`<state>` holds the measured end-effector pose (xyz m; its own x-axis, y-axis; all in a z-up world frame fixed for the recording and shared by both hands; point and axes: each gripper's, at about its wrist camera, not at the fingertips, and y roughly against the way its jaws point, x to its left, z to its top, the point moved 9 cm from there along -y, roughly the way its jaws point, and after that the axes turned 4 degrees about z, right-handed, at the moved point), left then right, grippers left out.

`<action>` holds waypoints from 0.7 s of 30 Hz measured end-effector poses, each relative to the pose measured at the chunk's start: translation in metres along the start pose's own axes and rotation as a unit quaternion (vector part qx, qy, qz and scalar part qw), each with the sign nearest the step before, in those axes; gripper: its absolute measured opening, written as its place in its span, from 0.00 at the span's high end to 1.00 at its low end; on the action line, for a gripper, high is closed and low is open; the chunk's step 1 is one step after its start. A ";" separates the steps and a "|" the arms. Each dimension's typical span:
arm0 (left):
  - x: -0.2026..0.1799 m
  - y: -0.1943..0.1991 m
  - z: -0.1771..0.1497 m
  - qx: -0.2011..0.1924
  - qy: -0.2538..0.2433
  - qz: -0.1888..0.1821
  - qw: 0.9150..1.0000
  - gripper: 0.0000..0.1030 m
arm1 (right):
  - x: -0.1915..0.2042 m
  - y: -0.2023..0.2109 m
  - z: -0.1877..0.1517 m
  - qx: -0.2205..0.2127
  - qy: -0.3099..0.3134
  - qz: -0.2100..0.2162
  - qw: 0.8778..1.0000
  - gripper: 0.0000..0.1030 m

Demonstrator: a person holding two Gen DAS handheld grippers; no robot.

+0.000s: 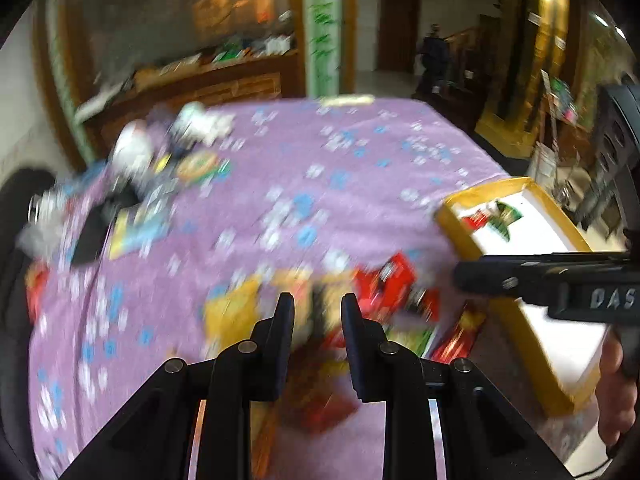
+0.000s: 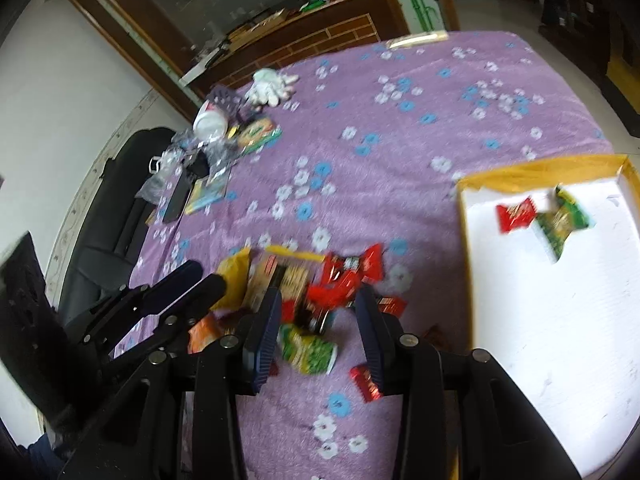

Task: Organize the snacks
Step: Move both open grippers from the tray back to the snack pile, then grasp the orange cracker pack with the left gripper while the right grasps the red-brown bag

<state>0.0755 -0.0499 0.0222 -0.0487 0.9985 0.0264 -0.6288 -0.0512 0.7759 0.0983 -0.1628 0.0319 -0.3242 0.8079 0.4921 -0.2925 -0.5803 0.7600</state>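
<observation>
The bench (image 2: 400, 128) wears a purple cloth with white and blue flowers. A heap of snack packets (image 2: 312, 280), red, yellow and green, lies just ahead of both pairs of jaws.

The right gripper (image 2: 320, 320) points down at the heap with its jaws partly apart and nothing pinched between them; a green and yellow packet (image 2: 308, 350) lies on the cloth in the gap between the 2 fingers, and a small red packet (image 2: 366, 382) lies beside the right-hand finger.

The left gripper (image 1: 318, 316) hangs over the yellow end of the heap, its jaws close together; the blur hides whether anything is caught in them. In the right wrist view it (image 2: 200, 284) sits left of the right jaws, its tips near a yellow packet (image 2: 236, 280).

To the right of the jaws stands a shallow white tray with a yellow rim (image 2: 540, 172), holding 1 red packet (image 2: 516, 214) and 1 green packet (image 2: 560, 224) touching at their corners. Far ahead and left of the jaws sits a clutter of a white glove (image 2: 272, 86), a white jar (image 2: 210, 120) and flat packets.
</observation>
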 end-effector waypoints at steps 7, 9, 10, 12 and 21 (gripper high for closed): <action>0.087 0.001 -0.083 0.076 0.175 0.019 0.981 0.76 | 0.020 -0.013 -0.045 0.034 0.035 0.000 0.999 0.64; 0.099 -0.007 -0.098 0.100 0.220 0.011 0.970 0.76 | 0.025 -0.016 -0.052 0.039 0.051 -0.004 0.998 0.64; 0.101 -0.011 -0.102 0.107 0.228 0.011 0.968 0.76 | 0.027 -0.018 -0.055 0.043 0.058 -0.005 0.997 0.64; 0.101 -0.015 -0.101 0.112 0.242 0.010 0.964 0.76 | 0.030 -0.018 -0.057 0.045 0.065 -0.005 0.997 0.63; 0.109 -0.033 -0.082 0.124 0.298 0.042 0.946 0.18 | 0.022 -0.004 -0.057 0.032 0.083 -0.019 0.996 0.57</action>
<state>0.0278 0.0589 -0.0521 -0.5649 0.7986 -0.2076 -0.4055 -0.0496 0.9128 0.0416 -0.1482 0.0153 -0.4604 0.7981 0.3887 -0.2506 -0.5370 0.8055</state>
